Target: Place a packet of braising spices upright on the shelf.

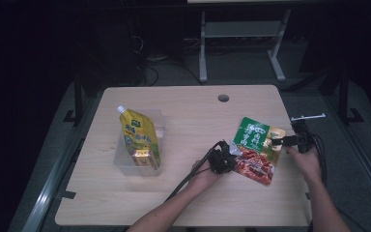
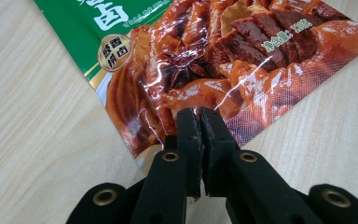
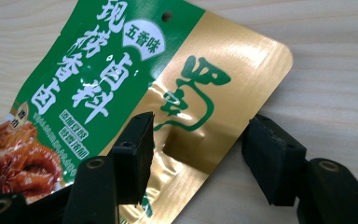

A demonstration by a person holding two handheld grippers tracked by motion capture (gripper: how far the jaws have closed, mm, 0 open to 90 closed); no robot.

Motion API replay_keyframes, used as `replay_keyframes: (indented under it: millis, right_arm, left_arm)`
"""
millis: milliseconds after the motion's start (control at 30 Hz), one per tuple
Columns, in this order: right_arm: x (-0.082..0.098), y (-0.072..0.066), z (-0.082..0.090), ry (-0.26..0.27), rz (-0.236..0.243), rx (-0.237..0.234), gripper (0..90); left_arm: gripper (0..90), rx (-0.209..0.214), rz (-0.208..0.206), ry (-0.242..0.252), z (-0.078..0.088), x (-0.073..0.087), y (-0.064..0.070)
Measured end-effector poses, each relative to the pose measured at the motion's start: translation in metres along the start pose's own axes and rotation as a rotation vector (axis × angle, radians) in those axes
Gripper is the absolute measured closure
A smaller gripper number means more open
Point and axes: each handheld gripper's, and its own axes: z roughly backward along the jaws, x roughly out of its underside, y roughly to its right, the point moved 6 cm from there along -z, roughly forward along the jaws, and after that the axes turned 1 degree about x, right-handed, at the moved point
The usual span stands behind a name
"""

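Table (image 1: pixel 183 203), pale wood. Clear tray (image 1: pixel 125 162), left, holding a yellow spout pouch (image 1: pixel 140 137). Green-and-gold sauce packet (image 1: pixel 256 150), right of centre — left gripper (image 2: pixel 199 122) clamped on its lower edge; right gripper (image 3: pixel 198 154) part-open astride the gold corner, not pinching. Step: securing both ends — next, likely close right and lift.

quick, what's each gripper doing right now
Left gripper: shut on the bottom edge of the seasoning packet.
Right gripper: open, jaws straddling the packet's gold corner, pads not pressing on it.
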Motion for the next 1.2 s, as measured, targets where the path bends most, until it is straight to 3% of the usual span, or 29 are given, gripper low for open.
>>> replay_keyframes:
  millis: [400, 700, 900, 1100, 1200]
  right_arm:
    - [0.001, -0.012, 0.0, -0.032, 0.055, -0.112, 52.0]
    - [0.001, -0.012, -0.003, -0.058, 0.02, -0.139, 59.6]
    - [0.001, -0.011, -0.005, -0.087, -0.01, -0.14, 65.1]
    - [0.002, -0.009, -0.005, -0.092, -0.021, -0.109, 78.0]
    - [0.002, -0.01, -0.006, -0.095, 0.002, -0.08, 87.3]
  left_arm:
    - [86.8, 0.002, 0.002, 0.003, -0.001, 0.0, 0.001]
    - [86.9, -0.005, -0.004, 0.005, -0.001, -0.001, 0.001]
    - [86.9, -0.007, -0.006, 0.006, -0.001, -0.001, 0.001]
    - [86.9, -0.008, -0.007, 0.006, -0.001, -0.001, 0.001]
    - [84.6, -0.008, 0.005, 0.007, 0.0, -0.001, 0.0]
